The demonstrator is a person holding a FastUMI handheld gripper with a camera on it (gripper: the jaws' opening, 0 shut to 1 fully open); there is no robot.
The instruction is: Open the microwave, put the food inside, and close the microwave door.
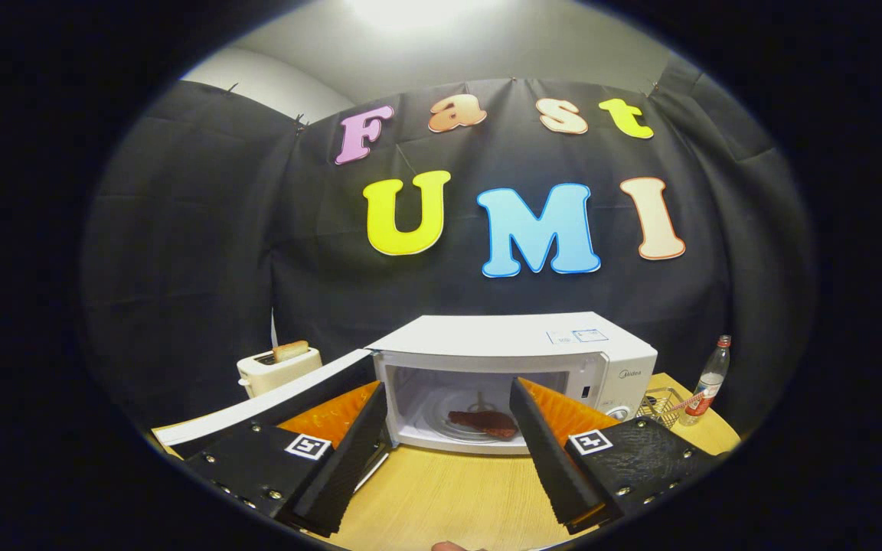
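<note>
A white microwave [517, 340] stands on the wooden table beyond my fingers, its door [257, 402] swung wide open to the left. Inside, on the glass turntable [445, 419], lies a dark reddish piece of food [483, 420]. My gripper [449, 405] is open, held back from the microwave's mouth, with nothing between its fingers. The left finger overlaps the lower edge of the open door in this view; whether it touches it I cannot tell.
A cream toaster [276, 369] with a slice of bread in it stands behind the open door. Right of the microwave sit a small wire basket [659, 404] and a bottle [709, 381] with a red label. Bare wooden tabletop [449, 497] lies under the fingers.
</note>
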